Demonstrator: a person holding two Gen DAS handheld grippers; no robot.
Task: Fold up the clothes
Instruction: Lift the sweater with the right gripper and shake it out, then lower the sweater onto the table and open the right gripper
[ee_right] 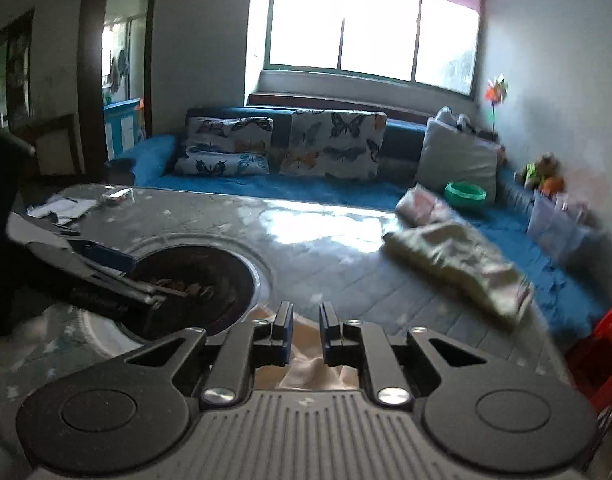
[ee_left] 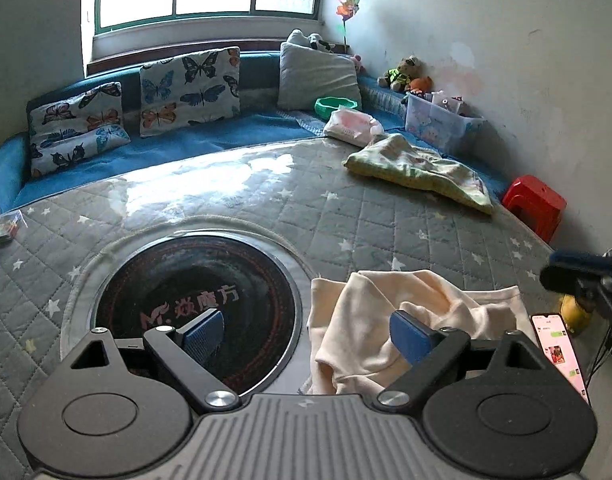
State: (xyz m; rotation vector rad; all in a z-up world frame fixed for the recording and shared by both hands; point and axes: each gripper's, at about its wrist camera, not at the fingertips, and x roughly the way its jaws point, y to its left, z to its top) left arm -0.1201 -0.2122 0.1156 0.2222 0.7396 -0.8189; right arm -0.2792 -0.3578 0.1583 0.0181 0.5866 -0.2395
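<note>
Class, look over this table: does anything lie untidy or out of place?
Yes. The cream garment lies crumpled near the table's front edge, and the floral cloth sits rumpled at the far right; neither is folded.

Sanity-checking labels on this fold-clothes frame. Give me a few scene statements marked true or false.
1. The left gripper is open wide. True.
2. The cream garment lies neatly folded. False: it is crumpled in a heap on the table, near the edge.
3. A green patterned cloth lies at the far side of the table. True.
4. The phone has a dark screen. False: its screen is lit, showing a chat.
5. The right gripper clamps the green patterned cloth. False: its fingers stand nearly closed with a narrow gap, nothing visibly pinched, with the cream garment below.
6. A round black recess sits in the table. True.
</note>
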